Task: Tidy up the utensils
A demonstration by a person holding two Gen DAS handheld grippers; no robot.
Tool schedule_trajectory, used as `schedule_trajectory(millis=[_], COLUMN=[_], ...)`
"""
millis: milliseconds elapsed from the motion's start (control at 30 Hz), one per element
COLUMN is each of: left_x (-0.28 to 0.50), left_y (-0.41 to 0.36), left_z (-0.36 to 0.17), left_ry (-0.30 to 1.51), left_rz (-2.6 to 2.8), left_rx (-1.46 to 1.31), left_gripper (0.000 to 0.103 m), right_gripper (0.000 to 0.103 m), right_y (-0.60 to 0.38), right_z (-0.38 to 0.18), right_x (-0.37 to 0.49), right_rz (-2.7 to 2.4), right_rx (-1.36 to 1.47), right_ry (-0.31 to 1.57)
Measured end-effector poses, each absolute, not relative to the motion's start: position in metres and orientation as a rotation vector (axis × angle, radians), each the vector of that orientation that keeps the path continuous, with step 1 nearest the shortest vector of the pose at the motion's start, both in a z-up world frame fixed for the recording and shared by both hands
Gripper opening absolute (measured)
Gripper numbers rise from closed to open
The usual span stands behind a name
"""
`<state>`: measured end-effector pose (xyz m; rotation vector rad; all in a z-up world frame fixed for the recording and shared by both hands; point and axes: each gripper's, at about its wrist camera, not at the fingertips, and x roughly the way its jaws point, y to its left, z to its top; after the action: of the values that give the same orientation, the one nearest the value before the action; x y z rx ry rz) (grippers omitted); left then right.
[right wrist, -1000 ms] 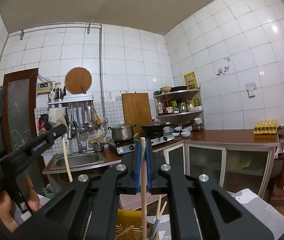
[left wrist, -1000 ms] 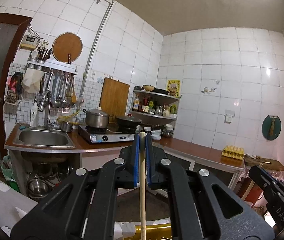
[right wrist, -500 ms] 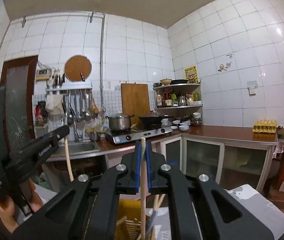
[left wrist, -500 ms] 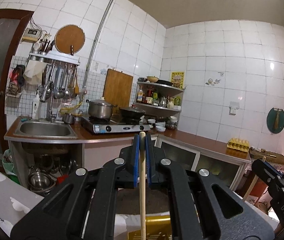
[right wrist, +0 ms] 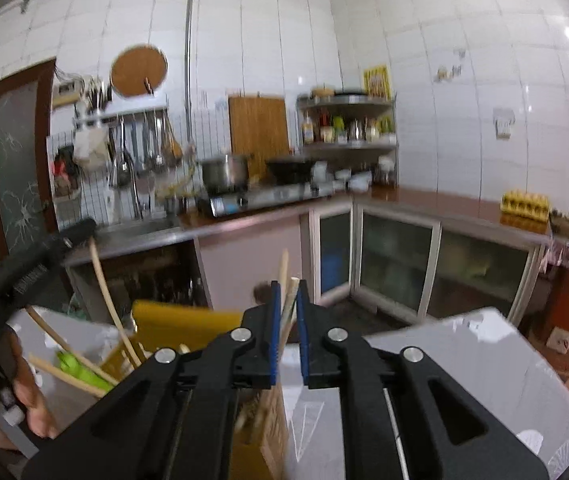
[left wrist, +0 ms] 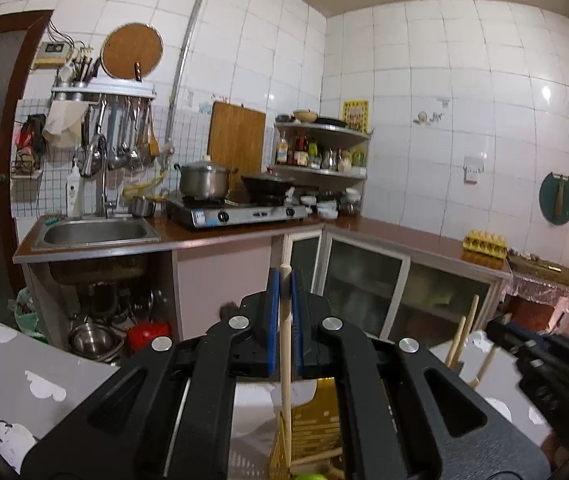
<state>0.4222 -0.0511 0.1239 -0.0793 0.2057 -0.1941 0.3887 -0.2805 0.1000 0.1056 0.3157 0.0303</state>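
The whole right wrist view is smeared by motion blur, so the bottles on the steel corner shelf [right wrist: 346, 130] cannot be told apart. The pale wooden sticks [right wrist: 287, 300] between the right gripper [right wrist: 287, 330] pads blur together; whether the pads touch them cannot be told. The yellow plastic basket [left wrist: 316, 436] is cut off by the left view's lower edge and half hidden behind the left gripper [left wrist: 283, 328]. The lower end of the thin wooden chopstick [left wrist: 285, 344] vanishes there.

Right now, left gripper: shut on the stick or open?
Shut. The left gripper has both blue fingers pressed against the upright wooden chopstick, whose lower end reaches the yellow holder.
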Motion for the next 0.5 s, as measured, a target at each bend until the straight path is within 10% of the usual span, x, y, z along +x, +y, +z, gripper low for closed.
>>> schedule_trajectory(millis=[67, 133, 167, 433, 500], left_x=[0.416, 0.405, 0.397, 0.306, 0.272], left_y=[-0.048, -0.044, -0.04, 0.0, 0.008], left_z=[0.127, 0.136, 0.14, 0.166, 0.168], left_ry=[0.211, 0.212, 0.206, 0.186, 0.153], left_rz=[-0.19, -0.177, -0.161, -0.107, -0.068], left_rx=[-0.069, -0.061, -0.061, -0.079, -0.045], left_gripper=[0.007, 0.024, 0.041, 0.098, 0.098], right_gripper=[0.015, 0.059, 0.066, 0.088, 0.094], right_y=[-0.285, -0.292, -0.295, -0.313, -0.311], right_z=[0.092, 0.088, 0.086, 0.097, 0.099], right_x=[0.394, 0.392, 0.388, 0.311, 0.287], right_rz=[0.026, 0.016, 0.007, -0.036, -0.036], right_rx=[0.116, 0.133, 0.141, 0.146, 0.139], right_ry=[0.358, 0.391, 0.39, 0.41, 0.401])
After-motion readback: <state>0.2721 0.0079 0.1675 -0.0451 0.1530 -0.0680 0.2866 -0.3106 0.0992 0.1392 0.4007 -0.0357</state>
